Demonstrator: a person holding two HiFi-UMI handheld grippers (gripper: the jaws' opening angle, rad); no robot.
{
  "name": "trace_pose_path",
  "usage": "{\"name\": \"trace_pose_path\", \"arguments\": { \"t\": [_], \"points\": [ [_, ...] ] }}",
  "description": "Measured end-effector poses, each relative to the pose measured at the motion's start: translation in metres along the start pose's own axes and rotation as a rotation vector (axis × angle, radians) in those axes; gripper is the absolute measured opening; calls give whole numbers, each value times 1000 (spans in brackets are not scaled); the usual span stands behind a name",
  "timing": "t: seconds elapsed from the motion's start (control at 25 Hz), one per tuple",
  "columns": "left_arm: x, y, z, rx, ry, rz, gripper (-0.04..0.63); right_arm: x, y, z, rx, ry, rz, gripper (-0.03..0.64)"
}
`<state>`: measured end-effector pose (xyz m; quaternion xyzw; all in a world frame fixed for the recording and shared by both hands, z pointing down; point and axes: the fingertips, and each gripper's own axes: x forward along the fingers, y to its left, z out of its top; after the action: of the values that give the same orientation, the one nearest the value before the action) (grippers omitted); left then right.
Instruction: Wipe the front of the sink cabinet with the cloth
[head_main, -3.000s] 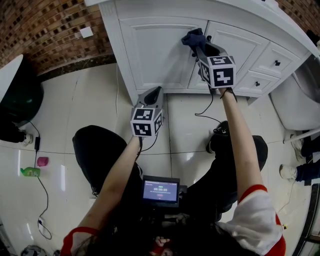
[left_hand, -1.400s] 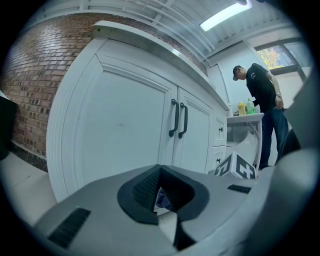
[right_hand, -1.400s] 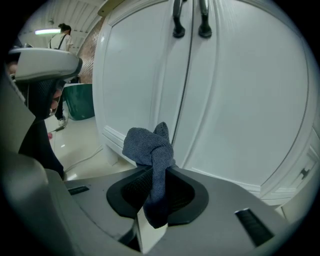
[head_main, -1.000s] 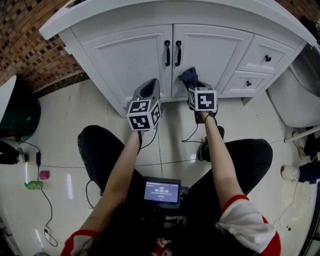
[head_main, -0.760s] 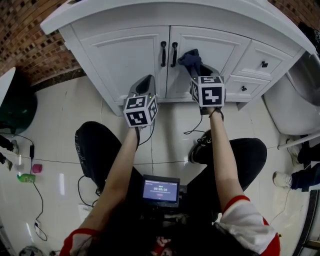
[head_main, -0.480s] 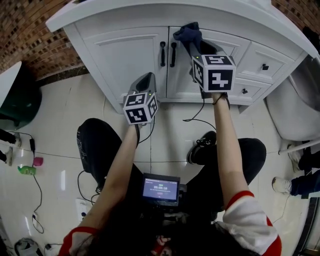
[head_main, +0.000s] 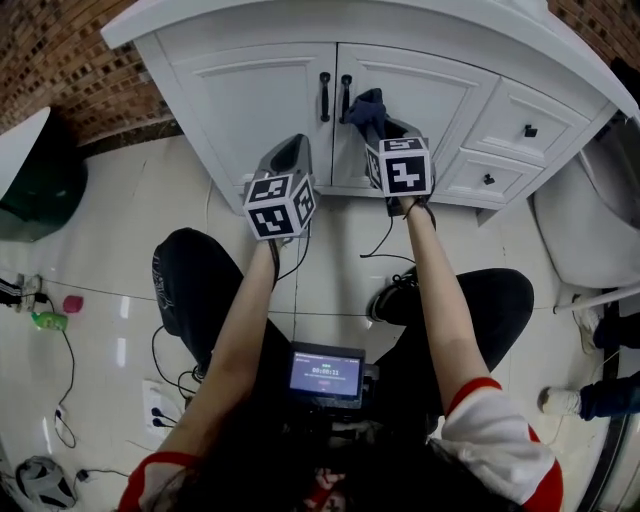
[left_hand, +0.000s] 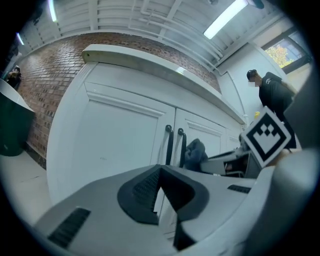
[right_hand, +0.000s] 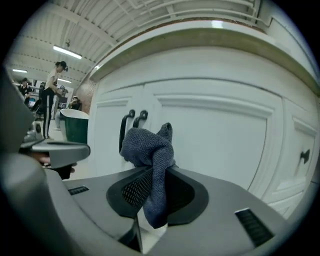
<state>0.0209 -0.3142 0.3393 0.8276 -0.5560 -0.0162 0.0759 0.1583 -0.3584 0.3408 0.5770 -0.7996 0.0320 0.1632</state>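
While the person sits on the pale tiled floor (head_main: 120, 250) facing the white panelled sink cabinet (head_main: 260, 100), the right tool (head_main: 375, 120) (right_hand: 150, 192) is raised to the cabinet front with its jaws pressed together on a dark blue knitted cloth (head_main: 366, 105) (right_hand: 147, 150). A fold of the cloth is pinched between the jaws, and its bunched end stands up above them. The cloth sits at the right-hand door, just beside the right one of two black vertical bar handles (head_main: 345, 97) (right_hand: 140, 120) and level with its upper half. Contact between cloth and door cannot be confirmed from any view. The left tool (head_main: 290, 155) (left_hand: 160, 192) has its jaws pressed together with nothing between them. It is held lower than the right tool, pointing at the lower part of the left-hand door, below and to the left of the left black handle (head_main: 324, 97) (left_hand: 169, 145). Two white drawers with small black knobs (head_main: 528, 130) lie to the right of the doors. A small lit screen (head_main: 322, 372) rests at the person's lap, between both forearms.
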Motion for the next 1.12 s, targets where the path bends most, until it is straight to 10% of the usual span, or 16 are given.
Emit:
{"name": "trace_pose_path", "arguments": {
  "t": [0.72,1.12],
  "points": [
    [8,-30,-27,126,91,-52,35,75,49,-229,-38,425,121,92],
    [22,-37,-42,158,124,-128,35,87,51,-237,-21,465,126,92]
  ]
}}
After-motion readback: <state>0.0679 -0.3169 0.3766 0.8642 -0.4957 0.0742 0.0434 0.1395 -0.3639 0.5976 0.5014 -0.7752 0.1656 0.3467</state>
